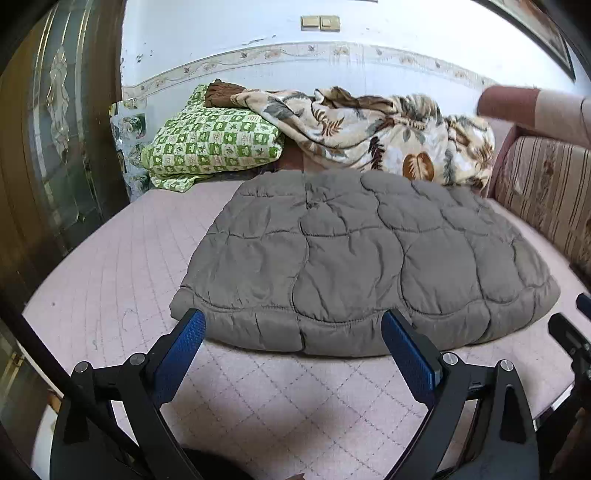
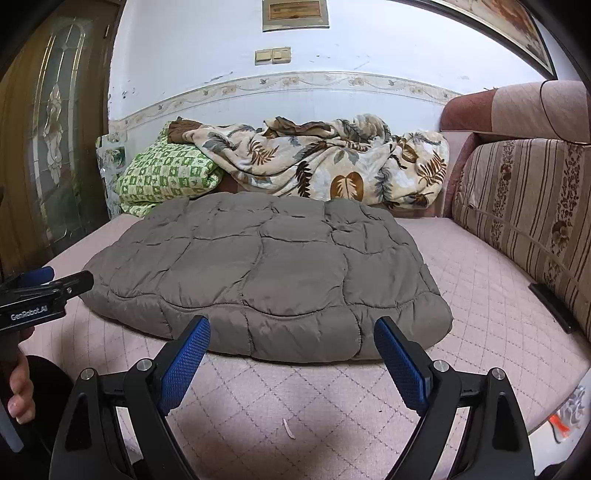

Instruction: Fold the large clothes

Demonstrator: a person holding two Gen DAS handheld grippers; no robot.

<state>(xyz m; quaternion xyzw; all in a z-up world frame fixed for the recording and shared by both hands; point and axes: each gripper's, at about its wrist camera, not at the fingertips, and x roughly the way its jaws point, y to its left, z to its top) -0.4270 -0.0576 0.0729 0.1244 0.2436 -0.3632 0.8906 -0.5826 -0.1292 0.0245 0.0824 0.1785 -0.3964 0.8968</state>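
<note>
Grey quilted garment (image 1: 354, 258): folded into a pad, lying mid-way on the pink quilted seat cover (image 1: 110, 258), bare cover on all sides. Left gripper (image 1: 293, 332): jaws wide, empty, just short of the near hem. Right gripper (image 2: 291, 334): likewise. Leaf-print blanket (image 2: 325, 162) and green checked bundle (image 2: 166, 173) bound the far edge.

Green-and-white checked pillow (image 1: 214, 144), upper left, against the wall. Leaf-print blanket (image 1: 373, 133), crumpled, upper centre, one end draped over the pillow. Striped sofa backrest (image 2: 524, 206), right edge. Double wall switch (image 1: 320, 23), top centre. Glazed wooden door (image 1: 55, 122), far left.
</note>
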